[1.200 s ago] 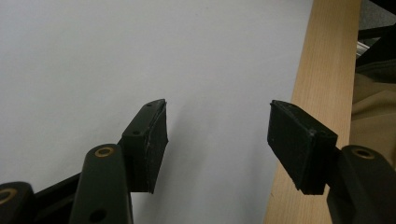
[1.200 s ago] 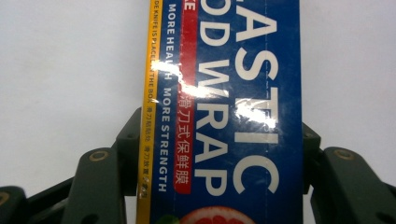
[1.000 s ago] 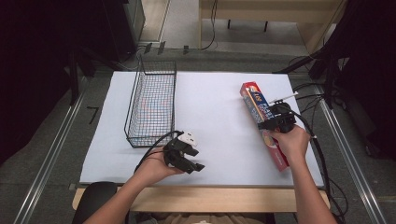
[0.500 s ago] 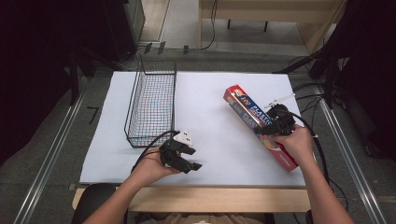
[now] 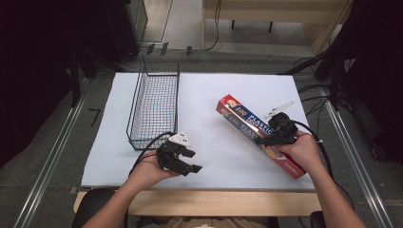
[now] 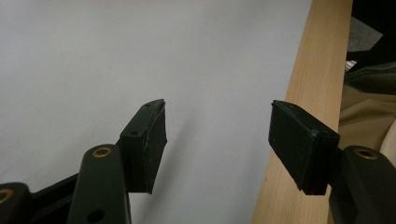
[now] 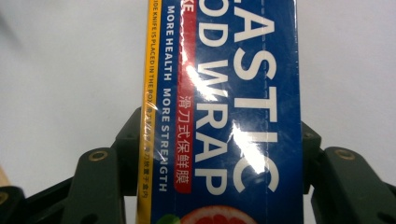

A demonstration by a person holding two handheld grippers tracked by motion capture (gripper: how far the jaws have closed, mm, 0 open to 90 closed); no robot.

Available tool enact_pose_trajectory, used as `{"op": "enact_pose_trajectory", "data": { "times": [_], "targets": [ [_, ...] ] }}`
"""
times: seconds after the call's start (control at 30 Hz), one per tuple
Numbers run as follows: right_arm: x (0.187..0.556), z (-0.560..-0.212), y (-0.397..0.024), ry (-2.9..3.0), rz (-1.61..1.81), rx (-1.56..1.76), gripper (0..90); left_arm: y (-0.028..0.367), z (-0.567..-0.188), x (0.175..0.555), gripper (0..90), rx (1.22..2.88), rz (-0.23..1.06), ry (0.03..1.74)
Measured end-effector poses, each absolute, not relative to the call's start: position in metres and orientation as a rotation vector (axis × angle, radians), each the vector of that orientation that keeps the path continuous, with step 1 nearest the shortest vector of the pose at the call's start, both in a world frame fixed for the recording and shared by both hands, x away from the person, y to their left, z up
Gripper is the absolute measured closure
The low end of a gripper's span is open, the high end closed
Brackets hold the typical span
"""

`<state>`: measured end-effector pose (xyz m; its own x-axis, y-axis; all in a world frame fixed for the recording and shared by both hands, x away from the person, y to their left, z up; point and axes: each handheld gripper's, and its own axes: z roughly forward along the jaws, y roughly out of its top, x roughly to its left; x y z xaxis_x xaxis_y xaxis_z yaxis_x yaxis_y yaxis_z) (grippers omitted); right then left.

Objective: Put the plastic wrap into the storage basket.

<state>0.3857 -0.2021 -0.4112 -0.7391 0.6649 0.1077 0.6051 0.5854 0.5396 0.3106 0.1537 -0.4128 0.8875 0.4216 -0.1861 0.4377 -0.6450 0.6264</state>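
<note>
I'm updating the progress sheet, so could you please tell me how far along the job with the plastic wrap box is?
Done: the right gripper is clamped on the plastic wrap box. In hand: the box is angled toward the wire basket. Left: the basket holds nothing, so the box seemingly goes there. The left gripper, open and holding nothing, rests near the table's front edge.

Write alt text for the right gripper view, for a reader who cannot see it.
A long blue, red and yellow plastic food wrap box runs up the middle of the frame, clamped between the two black jaws of the right gripper. White lettering reads along the box, and the white table surface lies behind it on both sides.
</note>
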Motion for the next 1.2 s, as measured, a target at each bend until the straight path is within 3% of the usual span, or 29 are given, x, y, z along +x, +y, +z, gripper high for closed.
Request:
{"op": "enact_pose_trajectory", "data": {
  "times": [0.6,1.2],
  "targets": [
    [0.35,-0.413,-0.186,2.915,0.836,0.697,41.6,0.16,-0.393,0.311,33.4,2.336,0.029,0.576],
    [0.332,-0.415,-0.16,3.044,0.811,0.428,41.5,0.147,-0.37,0.31,22.1,2.395,0.042,0.449]
  ]
}}
